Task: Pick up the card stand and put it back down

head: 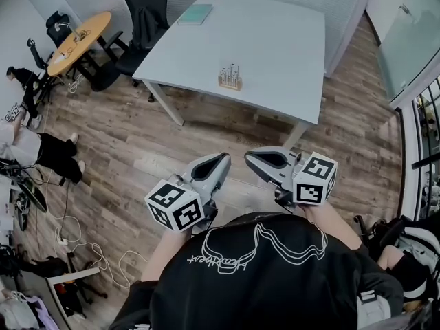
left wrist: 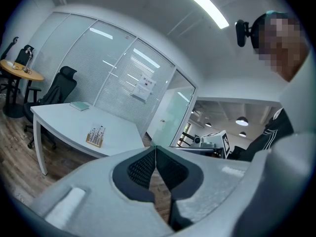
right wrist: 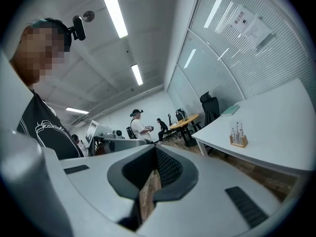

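Observation:
The card stand [head: 230, 78], a small wooden block with thin metal clips sticking up, sits near the front edge of the white table [head: 275, 40]. It also shows small in the left gripper view as the card stand [left wrist: 96, 137] and in the right gripper view as the card stand [right wrist: 238, 137]. My left gripper [head: 225, 159] and right gripper [head: 249, 157] are held close to my chest, well short of the table, tips facing each other. Both are shut with nothing between the jaws, as seen on the left gripper [left wrist: 155, 148] and the right gripper [right wrist: 155, 149].
A teal notebook [head: 195, 14] lies at the table's far left corner. Black office chairs [head: 141, 26] stand behind the table, and a round wooden table [head: 77, 41] is at the left. Cables [head: 82, 249] trail on the wood floor. Two people [right wrist: 140, 125] stand across the room.

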Tool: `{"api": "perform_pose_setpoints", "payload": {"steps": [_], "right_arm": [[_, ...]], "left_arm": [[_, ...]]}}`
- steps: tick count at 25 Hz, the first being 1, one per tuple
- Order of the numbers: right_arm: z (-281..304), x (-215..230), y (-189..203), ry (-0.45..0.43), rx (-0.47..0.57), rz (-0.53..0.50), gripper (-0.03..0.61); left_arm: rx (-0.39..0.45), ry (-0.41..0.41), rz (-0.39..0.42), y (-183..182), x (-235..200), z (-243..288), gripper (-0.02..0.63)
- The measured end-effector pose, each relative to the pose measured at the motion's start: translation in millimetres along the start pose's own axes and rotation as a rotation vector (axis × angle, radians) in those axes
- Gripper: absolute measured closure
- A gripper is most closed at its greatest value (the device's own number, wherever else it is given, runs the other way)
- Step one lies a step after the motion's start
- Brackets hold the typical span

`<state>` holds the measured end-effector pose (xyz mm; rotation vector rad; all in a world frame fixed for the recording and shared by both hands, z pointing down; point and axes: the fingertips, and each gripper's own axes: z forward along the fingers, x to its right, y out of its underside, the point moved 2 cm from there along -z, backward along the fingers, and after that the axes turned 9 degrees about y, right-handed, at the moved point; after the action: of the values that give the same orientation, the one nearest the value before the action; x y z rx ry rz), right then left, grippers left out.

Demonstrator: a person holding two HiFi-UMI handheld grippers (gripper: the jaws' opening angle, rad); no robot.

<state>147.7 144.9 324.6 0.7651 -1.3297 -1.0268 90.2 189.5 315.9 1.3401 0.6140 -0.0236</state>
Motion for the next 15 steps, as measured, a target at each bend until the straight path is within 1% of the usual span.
{"api": "perform_pose_setpoints", "payload": {"steps": [7, 11, 15], "right_arm": [[0, 41, -19, -0.008, -0.009, 0.0, 0.571], [-5, 52, -36, -0.029, 0.016, -0.027, 0.571], [-2, 68, -49, -0.026, 0.035, -0.035, 0.571]], "left_arm": [[-0.005, -0.018, -0.004, -12, -16, 42, 0.598], [0.001, -0.029, 0.028, -22, -13, 57, 0.598], [0.006, -0.049, 0.043, -33, -23, 65, 0.598]]}}
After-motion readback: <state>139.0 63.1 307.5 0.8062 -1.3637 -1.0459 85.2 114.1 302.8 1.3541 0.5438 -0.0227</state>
